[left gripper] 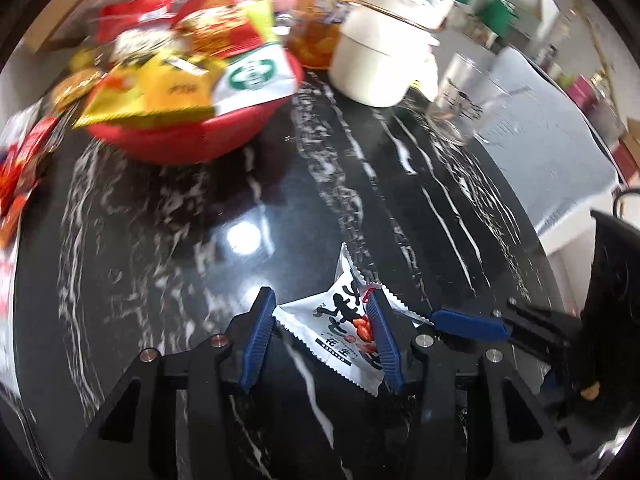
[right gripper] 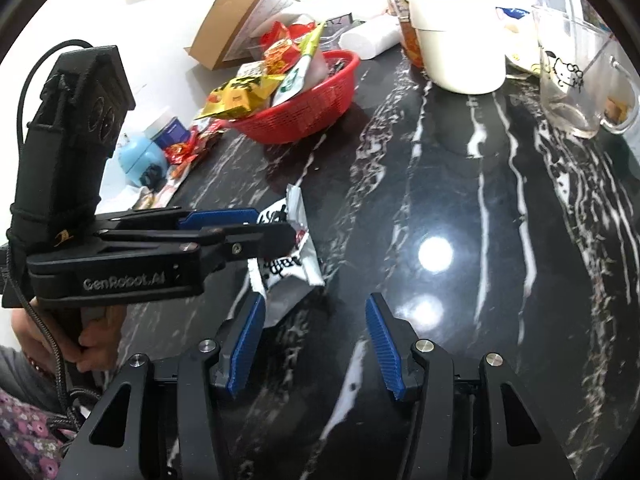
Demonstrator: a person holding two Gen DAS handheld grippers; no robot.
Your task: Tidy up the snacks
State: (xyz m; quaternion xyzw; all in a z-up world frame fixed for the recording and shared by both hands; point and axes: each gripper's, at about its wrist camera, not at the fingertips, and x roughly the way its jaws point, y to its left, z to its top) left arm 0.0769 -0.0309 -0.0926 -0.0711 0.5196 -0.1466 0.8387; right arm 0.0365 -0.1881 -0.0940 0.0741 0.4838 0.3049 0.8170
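Note:
A white peanut snack packet (left gripper: 332,328) lies on the black marble table (left gripper: 200,240), near its front. My left gripper (left gripper: 320,296) is shut on it: both blue pads press its sides and the wrapper buckles upward. The right wrist view shows the same packet (right gripper: 292,268) between the left gripper's (right gripper: 276,226) fingers, which a hand holds from the left. My right gripper (right gripper: 314,300) stands open and empty just in front of the packet, and one of its fingers (left gripper: 468,322) shows right of it. A red basket (left gripper: 180,140) (right gripper: 320,96) heaped with snack packets (right gripper: 240,96) stands further back.
A white pot (right gripper: 460,40), a jar of orange fruit (left gripper: 316,40) and a glass mug (right gripper: 572,80) stand at the back right. Loose red packets (right gripper: 188,152) and a pale blue object (right gripper: 140,160) lie by the table's left edge. A cardboard box (right gripper: 228,28) sits behind the basket.

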